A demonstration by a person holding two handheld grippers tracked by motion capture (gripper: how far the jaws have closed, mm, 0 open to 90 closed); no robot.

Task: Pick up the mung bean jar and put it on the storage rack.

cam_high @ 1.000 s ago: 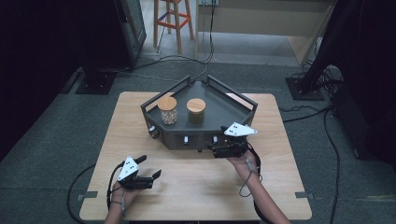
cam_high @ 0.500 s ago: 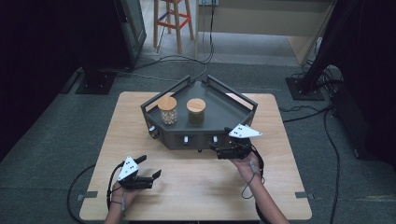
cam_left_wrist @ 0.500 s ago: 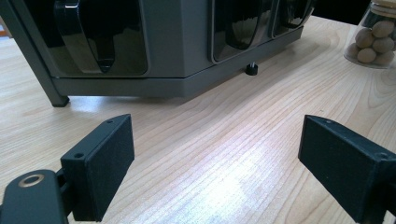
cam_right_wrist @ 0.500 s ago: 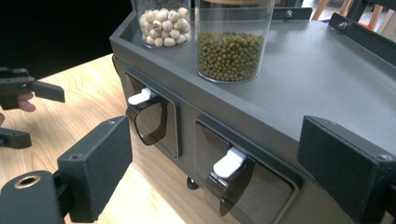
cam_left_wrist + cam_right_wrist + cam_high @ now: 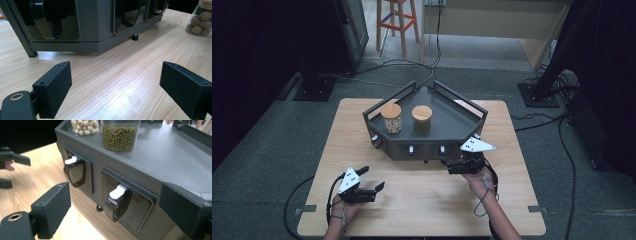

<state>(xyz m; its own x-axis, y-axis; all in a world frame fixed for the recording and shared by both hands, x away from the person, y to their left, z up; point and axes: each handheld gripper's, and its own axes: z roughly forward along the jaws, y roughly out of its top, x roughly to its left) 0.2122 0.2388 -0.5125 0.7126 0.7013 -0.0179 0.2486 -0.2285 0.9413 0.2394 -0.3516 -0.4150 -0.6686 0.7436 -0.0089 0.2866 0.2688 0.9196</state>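
Observation:
A dark grey corner-shaped dispenser (image 5: 447,125) stands on the wooden table (image 5: 422,200). On its top are a jar of pale nuts (image 5: 391,118) and a jar of green beans (image 5: 422,119), both with cork lids. My right gripper (image 5: 448,165) is open at the dispenser's front right. In the right gripper view its jaws (image 5: 117,200) frame a white lever (image 5: 118,191) above a smoky scoop, without touching it. A second white lever (image 5: 71,160) sits further left. My left gripper (image 5: 373,179) rests open over bare wood (image 5: 115,75), short of the dispenser's base (image 5: 82,46).
The left gripper view has a jar of round pale nuts (image 5: 201,21) at its top right edge. A small black foot (image 5: 135,37) props up the dispenser. Cables trail from both grippers off the table's near edge. Stools and stands are on the floor beyond the table.
My right gripper has shifted slightly to the right and toward the table's near edge. The left gripper has stayed put.

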